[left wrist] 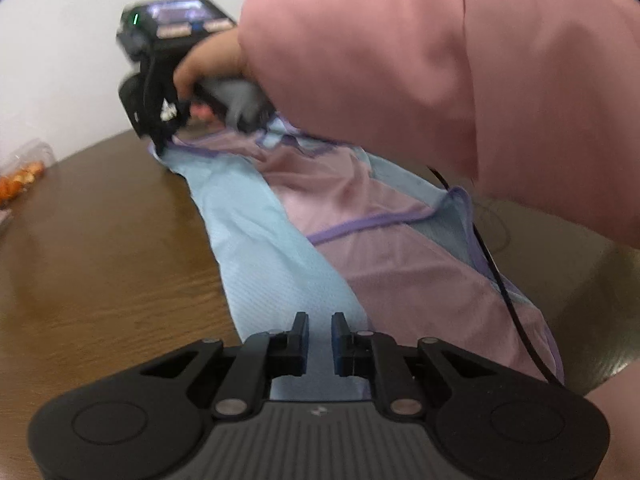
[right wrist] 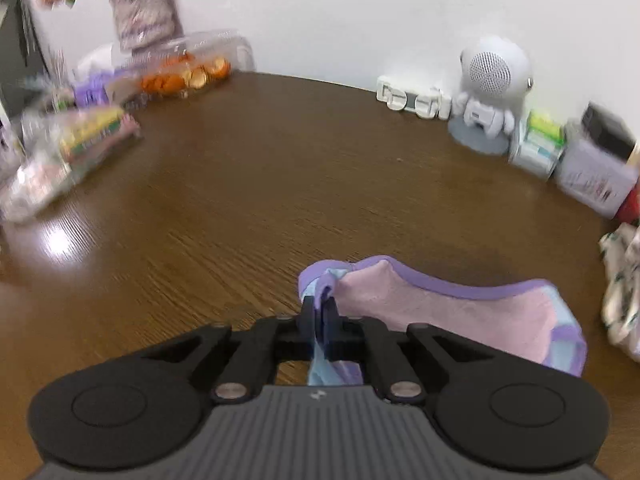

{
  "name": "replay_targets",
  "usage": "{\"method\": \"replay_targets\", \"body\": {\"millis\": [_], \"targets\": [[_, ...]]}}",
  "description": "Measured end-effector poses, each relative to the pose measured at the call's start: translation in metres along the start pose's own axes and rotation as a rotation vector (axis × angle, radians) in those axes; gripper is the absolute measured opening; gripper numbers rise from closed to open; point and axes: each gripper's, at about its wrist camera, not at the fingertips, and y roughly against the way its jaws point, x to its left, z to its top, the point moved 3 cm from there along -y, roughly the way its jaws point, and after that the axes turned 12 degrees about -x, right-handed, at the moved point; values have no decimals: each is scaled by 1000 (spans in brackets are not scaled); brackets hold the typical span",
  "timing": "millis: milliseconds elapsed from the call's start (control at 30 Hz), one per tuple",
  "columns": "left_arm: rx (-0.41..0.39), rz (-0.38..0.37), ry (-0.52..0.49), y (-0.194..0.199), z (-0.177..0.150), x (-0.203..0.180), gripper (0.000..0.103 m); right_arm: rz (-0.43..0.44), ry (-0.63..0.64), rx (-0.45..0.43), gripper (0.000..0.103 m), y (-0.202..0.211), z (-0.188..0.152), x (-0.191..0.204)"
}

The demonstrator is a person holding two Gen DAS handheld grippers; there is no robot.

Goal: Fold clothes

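Observation:
A light blue and pink garment (left wrist: pixel 280 240) with purple trim lies stretched along the brown wooden table (left wrist: pixel 100 240). My left gripper (left wrist: pixel 320 322) hovers over its near light-blue end with a narrow gap between the fingers; the pads press on nothing that I can see. At the far end a hand in a pink sleeve (left wrist: pixel 440 60) holds my right gripper (left wrist: pixel 162 140) down at the garment's edge. In the right wrist view the right gripper (right wrist: pixel 320 308) is shut on a bunched corner of the garment (right wrist: pixel 460 308), just above the table (right wrist: pixel 280 180).
A clear box of orange snacks (right wrist: pixel 184 74) and blurred packets (right wrist: pixel 80 140) sit at the table's far left. A white robot-shaped speaker (right wrist: pixel 488 92) and small boxes (right wrist: pixel 592 176) line the far right. A patterned cloth (right wrist: pixel 624 292) lies at the right edge. A black cable (left wrist: pixel 500 280) crosses the garment.

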Motion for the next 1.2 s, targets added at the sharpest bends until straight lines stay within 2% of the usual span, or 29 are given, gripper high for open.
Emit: {"method": "replay_targets", "body": {"millis": [167, 267, 333, 433, 567, 600, 700, 800, 867, 933, 1033, 1200], "targets": [[-3, -16, 1, -2, -4, -2, 10, 39, -168, -22, 3, 11, 12, -55], [-7, -16, 0, -1, -3, -4, 10, 50, -233, -25, 3, 11, 9, -81], [-9, -12, -1, -1, -3, -6, 9, 88, -299, -21, 3, 8, 2, -94], [-11, -9, 6, 1, -3, -6, 9, 109, -348, -15, 3, 3, -8, -103], [-9, -2, 1, -2, -3, -8, 9, 87, -359, -8, 7, -5, -20, -115], [-9, 0, 0, -2, -3, -8, 9, 89, -361, -13, 12, -6, -22, -116], [-10, -2, -2, -1, -2, -11, 10, 97, -374, -44, 42, 3, -21, -118], [-47, -10, 3, 7, 2, -12, 11, 94, -387, -82, 44, 20, -15, -121], [-82, -13, 11, 20, 6, -11, 16, 90, -384, -97, 49, 40, -12, -123], [-98, 2, 18, 32, 8, -9, 36, 96, -355, -114, 59, 66, -13, -121], [-94, 30, 8, 48, 5, -9, 37, 107, -287, -114, 66, 109, -18, -112], [-60, 23, -21, 50, -4, -28, 37, 142, -160, -46, 67, 162, -53, -81]]}}
